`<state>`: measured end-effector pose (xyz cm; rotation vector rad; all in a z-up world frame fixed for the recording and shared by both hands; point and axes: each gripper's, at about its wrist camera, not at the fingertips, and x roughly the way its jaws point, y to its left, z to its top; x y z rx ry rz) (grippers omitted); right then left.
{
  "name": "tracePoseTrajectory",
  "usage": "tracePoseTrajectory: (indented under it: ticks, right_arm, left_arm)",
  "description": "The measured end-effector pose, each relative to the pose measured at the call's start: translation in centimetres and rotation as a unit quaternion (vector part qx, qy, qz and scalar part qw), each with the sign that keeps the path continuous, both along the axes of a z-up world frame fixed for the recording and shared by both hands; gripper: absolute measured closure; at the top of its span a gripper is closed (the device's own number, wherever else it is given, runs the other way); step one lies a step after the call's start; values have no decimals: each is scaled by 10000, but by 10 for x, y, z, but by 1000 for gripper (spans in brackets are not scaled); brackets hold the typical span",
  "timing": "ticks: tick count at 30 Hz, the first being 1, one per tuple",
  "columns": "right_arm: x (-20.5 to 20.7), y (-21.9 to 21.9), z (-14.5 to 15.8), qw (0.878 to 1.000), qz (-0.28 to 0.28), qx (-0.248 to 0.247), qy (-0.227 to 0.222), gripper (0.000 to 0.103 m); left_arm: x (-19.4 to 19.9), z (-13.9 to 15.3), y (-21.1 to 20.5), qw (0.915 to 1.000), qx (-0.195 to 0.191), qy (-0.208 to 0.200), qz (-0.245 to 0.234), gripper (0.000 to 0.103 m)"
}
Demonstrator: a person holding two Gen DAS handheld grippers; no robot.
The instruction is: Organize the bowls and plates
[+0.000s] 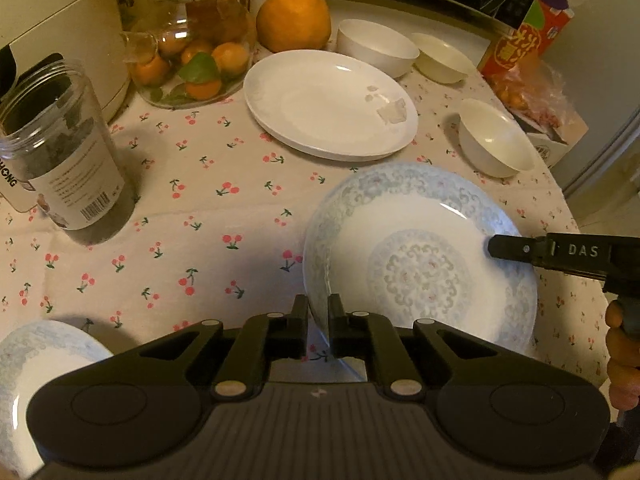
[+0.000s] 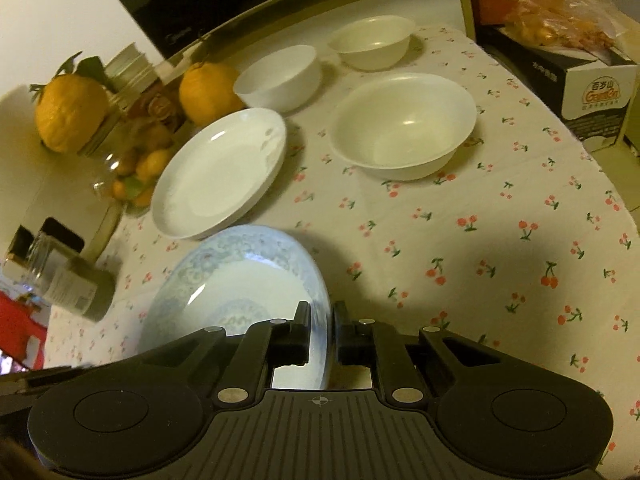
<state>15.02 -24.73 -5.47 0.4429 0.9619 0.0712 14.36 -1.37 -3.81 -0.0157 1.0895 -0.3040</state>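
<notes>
A blue-patterned plate [image 1: 420, 264] is held just over the cherry-print tablecloth. My left gripper [image 1: 318, 304] is shut on its left rim. My right gripper [image 1: 494, 246] reaches in from the right, and in the right wrist view this gripper [image 2: 322, 310] is shut on the same plate [image 2: 240, 280] at its right rim. A plain white plate [image 1: 328, 104] lies further back. Three white bowls stand apart: one [image 1: 376, 46] by the orange fruit, one [image 1: 440, 58] behind, one [image 1: 494, 142] nearer right. A second blue-patterned plate [image 1: 28, 356] shows at lower left.
A clear jar with dark contents [image 1: 68, 152] stands at left, and a glass jar of small oranges [image 1: 188, 52] behind it. A large orange fruit [image 1: 294, 18] sits at the back. A red box [image 1: 520, 40] and snack bags crowd the right corner. The table edge [image 2: 624, 216] curves at right.
</notes>
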Motion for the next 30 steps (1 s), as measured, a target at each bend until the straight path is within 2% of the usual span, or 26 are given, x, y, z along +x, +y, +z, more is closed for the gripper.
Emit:
tracePoseTrajectory:
  ticks: [3,7,18,20,21,24,26,27,28,29,30]
  right_arm:
    - [3,-1,0,9999,-27,-129,-11,91]
    - [6,-3,-11,9996,-71,-149,241,90]
    - [4,1,-9,9995,-34,-218,218,88]
    - [4,0,-9,9995,-25,-167,261,87]
    - [4,0,-8,9995,-18,-149,291,86]
    - [2,-2,-3,9996,37,-23,295,76]
    - [-1,-2,1,9997,61,40,240,55]
    - [-3,-1,4,9998,64,50,193,48]
    - [-5,0,7,9999,69,47,142,37]
    - [-8,1,10,9999,96,31,74,30]
    - [-10,3,13,9999,127,8,17,28]
  left_arm:
    - [-1,1,-4,10000,4,-16,7,95]
    - [-2,3,-8,9999,82,-111,-30,95]
    - [-1,1,-5,9999,-15,-65,88,94]
    - [-3,1,-7,9999,37,-95,46,81]
    - [-4,3,-8,9998,83,-155,38,78]
    - [-8,8,-9,9996,91,-269,4,70]
    - [-10,11,-9,9994,64,-337,-37,49]
    - [-13,12,-10,9991,90,-410,-86,45]
    - [-14,14,-11,9987,135,-476,-125,38]
    - [-17,15,-11,9982,192,-538,-166,32]
    - [-19,16,-11,9977,251,-597,-217,29]
